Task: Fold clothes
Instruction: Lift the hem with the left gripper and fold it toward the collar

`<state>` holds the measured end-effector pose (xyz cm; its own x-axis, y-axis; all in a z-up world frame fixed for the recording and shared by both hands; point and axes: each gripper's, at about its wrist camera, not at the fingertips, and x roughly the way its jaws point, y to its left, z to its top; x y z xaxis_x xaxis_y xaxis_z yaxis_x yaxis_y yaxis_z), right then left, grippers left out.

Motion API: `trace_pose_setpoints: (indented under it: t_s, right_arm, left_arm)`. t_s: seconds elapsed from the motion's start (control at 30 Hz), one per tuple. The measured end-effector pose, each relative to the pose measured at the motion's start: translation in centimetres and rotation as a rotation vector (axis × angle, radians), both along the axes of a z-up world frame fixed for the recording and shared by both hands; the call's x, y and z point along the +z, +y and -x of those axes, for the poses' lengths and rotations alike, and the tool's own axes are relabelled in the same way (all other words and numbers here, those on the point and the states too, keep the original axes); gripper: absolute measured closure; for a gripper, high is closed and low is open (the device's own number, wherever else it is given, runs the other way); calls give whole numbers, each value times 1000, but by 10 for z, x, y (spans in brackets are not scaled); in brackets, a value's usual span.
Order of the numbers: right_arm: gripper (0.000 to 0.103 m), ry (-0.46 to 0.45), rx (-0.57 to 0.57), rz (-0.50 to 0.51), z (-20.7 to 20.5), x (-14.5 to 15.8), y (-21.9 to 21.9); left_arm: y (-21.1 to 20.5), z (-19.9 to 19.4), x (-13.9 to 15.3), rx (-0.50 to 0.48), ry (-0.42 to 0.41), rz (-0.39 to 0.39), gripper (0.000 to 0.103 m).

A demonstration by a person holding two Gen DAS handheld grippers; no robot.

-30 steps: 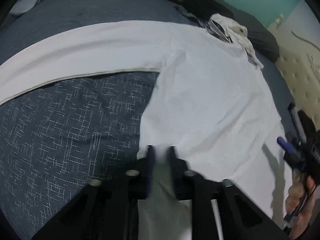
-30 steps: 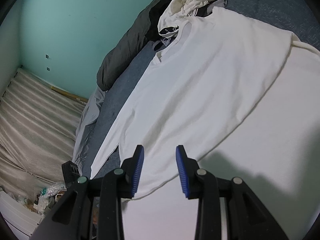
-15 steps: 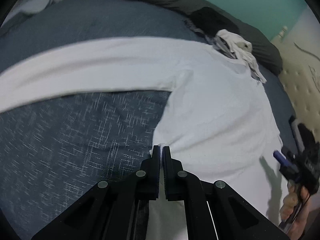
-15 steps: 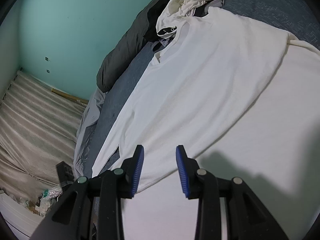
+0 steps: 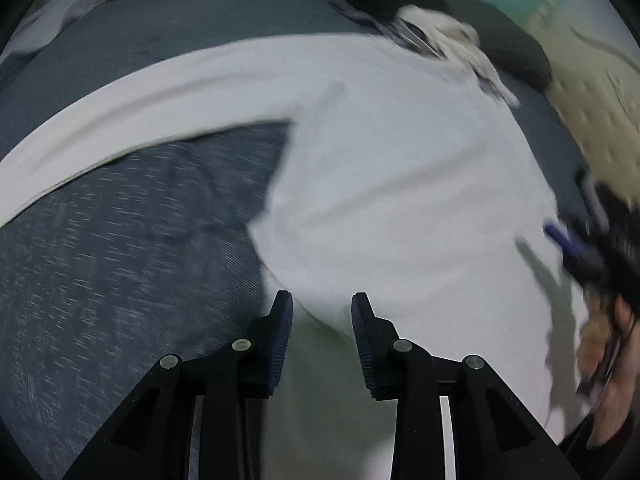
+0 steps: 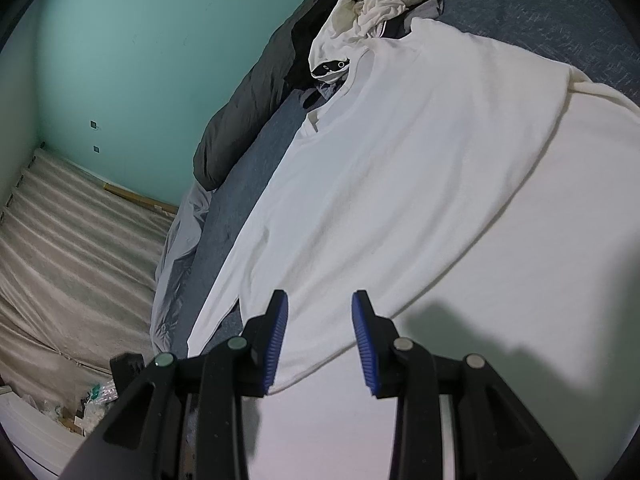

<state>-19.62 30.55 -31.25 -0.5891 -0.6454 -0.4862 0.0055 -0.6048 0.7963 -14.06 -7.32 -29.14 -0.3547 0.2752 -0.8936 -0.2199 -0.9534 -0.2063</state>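
Note:
A white long-sleeved shirt (image 5: 392, 184) lies spread on the dark blue patterned bedspread (image 5: 120, 280), one sleeve stretched out to the left. My left gripper (image 5: 322, 312) hovers over the shirt's lower left corner; its jaws are opening and the pads no longer press the cloth. In the right wrist view the same shirt (image 6: 400, 168) fills the middle, its hem running under my right gripper (image 6: 320, 312), which stands open above the cloth with nothing gripped. The right gripper (image 5: 576, 248) and the hand holding it also show at the right edge of the left wrist view.
A heap of crumpled white and dark clothes (image 6: 384, 12) lies by the shirt's collar. A dark grey duvet (image 6: 248, 108) runs along the teal wall. Beside the bed is a pale striped surface (image 6: 72, 248) and some clutter (image 6: 92, 400) on the floor.
The left gripper was shut on the shirt's corner half a second ago; now its jaws have parted, the cloth is let go and the view has shifted. The right gripper stayed still and open.

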Motion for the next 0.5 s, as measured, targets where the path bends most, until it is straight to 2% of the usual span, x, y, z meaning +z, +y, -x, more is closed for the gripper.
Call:
trace_pose_setpoints:
  t_s: [0.3,0.37,0.4,0.5]
  right_arm:
    - [70,-13,-12,7,-3,-3,8]
    - [70,-17,-12,13,-3,-4,9]
    - [70,-17,-13,17,-3,-4,10]
    - [70,-17,-18,22,-3,-3,13]
  left_arm:
    - [35,-12,-19,-121,13,146,70]
    - [35,-12,-24,-129,11,159,81]
    - [35,-11,-25,-128,12,160,94]
    - [33,-11,-23,-127,14,143,98]
